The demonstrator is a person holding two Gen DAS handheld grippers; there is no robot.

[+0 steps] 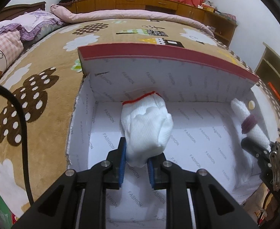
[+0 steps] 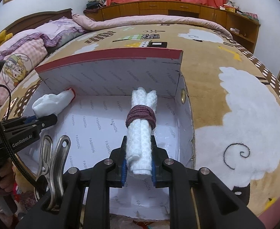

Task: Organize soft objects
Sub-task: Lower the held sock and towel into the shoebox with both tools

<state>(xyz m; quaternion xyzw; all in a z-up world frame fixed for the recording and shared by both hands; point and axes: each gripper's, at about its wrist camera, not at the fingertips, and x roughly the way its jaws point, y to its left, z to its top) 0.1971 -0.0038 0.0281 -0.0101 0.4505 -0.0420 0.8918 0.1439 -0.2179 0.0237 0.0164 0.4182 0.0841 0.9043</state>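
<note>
An open cardboard box [image 1: 105, 114] [image 2: 101, 126], white inside with a red-edged lid standing up at the back, lies on the bed. My left gripper [image 1: 137, 164] [image 2: 42, 119] is shut on a bundled white glove [image 1: 145, 127] [image 2: 52, 103] with a red cuff, held over the box's left half. My right gripper [image 2: 139, 165] [image 1: 254, 148] is shut on a rolled white glove [image 2: 142, 133] [image 1: 248, 120] tied with a dark purple hair band [image 2: 141, 117], held inside the box's right half. Whether either bundle touches the box floor is not visible.
The box sits on a brown patterned blanket [image 1: 40, 87] [image 2: 235, 99]. Pillows [image 2: 25, 45] and a rolled pink quilt [image 1: 120, 14] lie beyond. A metal clip [image 2: 52, 162] hangs by my right gripper; a black cable [image 1: 23, 126] runs at the left. Wooden cabinets [image 2: 178, 7] line the far wall.
</note>
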